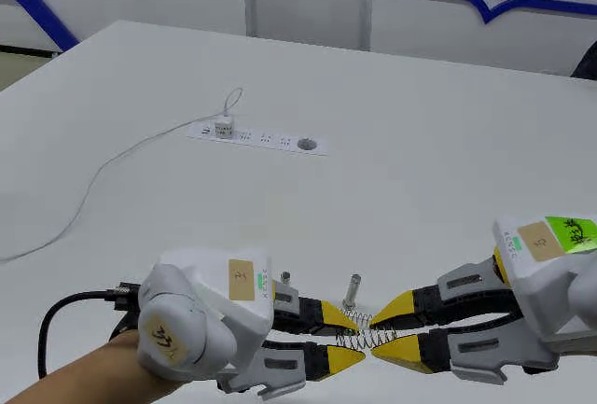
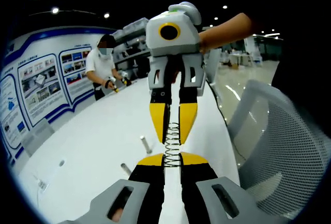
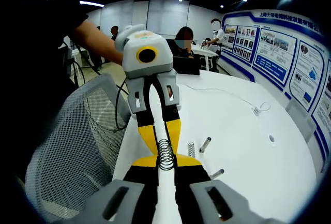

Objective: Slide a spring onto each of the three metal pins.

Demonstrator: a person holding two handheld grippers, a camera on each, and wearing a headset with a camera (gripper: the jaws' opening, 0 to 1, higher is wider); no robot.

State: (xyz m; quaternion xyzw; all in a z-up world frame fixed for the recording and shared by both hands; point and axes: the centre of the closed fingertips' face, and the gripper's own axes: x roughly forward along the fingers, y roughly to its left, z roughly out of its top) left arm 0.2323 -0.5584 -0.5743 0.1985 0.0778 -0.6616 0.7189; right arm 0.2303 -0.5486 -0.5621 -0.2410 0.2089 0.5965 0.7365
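Your left gripper and right gripper each clamp one end of the spring, held between their tips (probably light and bendy, so pinch the end coils). A metal pin stands just beyond the tips.

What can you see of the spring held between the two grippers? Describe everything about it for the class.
The spring is a thin, silvery wire coil, metal by its look, with open turns. It lies roughly level near the front edge of the white table, spanning the two grippers: the left gripper pinches one end, the right gripper the other, yellow tips facing. It is not yet on a pin.
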